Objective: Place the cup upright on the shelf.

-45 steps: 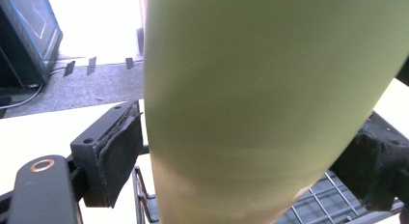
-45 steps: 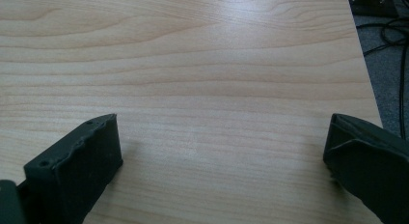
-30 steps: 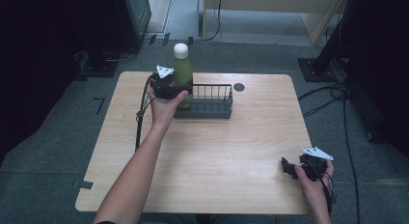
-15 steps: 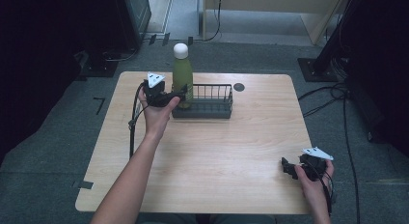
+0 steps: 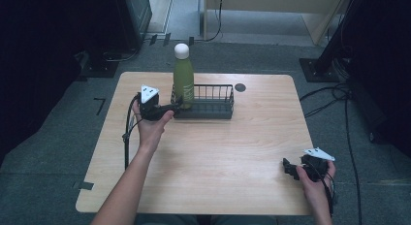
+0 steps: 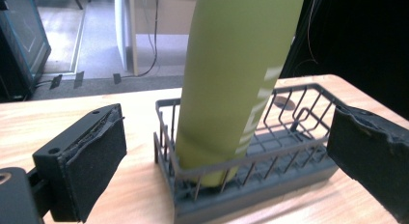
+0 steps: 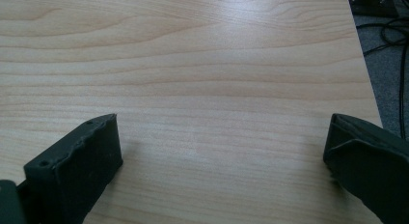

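A green bottle (image 6: 231,79) is seen standing upright in the end of a dark wire basket (image 6: 270,161) that lies nearest the left gripper (image 5: 172,106), directly ahead of and between that gripper's jaws in the left gripper view. White lettering runs lengthwise up the bottle's side, but it is cut off by the basket wires and cannot be read. In the high view the bottle (image 5: 183,77) is topped by a white cap (image 5: 181,50), and the basket (image 5: 213,101) is set on the wooden surface (image 5: 218,152) toward its far edge. The left gripper's jaws are spread wide and hold nothing; they are placed just short of the basket, one to either side of the bottle, apart from it. A small dark round mark (image 5: 240,87) is seen on the surface just beyond the basket's other end. The right gripper (image 5: 290,168) is held low over the near right corner of the surface, well apart from the basket; its jaws are likewise released, with bare wood (image 7: 202,89) between them.
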`<state>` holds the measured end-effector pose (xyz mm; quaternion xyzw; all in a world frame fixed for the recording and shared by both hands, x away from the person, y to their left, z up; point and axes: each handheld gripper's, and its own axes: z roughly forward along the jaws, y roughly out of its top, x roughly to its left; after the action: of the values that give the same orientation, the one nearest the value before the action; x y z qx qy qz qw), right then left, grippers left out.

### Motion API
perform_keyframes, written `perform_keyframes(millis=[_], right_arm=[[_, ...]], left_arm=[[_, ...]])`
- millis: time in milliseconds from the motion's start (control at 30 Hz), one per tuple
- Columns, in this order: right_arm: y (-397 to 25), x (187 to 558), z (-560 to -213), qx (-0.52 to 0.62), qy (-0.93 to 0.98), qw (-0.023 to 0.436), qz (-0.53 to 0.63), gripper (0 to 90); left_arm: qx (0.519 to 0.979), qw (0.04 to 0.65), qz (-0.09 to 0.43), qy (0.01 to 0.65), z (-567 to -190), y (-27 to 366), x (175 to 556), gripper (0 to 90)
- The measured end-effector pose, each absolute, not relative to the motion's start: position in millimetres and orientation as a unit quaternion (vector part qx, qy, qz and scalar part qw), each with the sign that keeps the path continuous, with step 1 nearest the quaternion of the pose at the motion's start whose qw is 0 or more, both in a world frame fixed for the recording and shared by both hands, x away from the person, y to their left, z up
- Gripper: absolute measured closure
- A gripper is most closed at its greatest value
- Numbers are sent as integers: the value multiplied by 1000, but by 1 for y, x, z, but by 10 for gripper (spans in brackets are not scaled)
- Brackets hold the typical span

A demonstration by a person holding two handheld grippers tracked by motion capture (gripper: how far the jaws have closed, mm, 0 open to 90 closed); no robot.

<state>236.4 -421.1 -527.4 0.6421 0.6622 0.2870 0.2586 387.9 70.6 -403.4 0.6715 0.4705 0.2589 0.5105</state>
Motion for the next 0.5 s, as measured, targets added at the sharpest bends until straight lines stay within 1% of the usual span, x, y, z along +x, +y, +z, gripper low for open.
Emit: perform_keyframes(millis=[267,500], right_arm=[[-421,236,-527,642,662,259,287,0],[-421,236,-527,642,663,259,287,0]], left_arm=[[672,496,261,484,-428,87,367,11],[664,492,261,498,-439,107,354,11]])
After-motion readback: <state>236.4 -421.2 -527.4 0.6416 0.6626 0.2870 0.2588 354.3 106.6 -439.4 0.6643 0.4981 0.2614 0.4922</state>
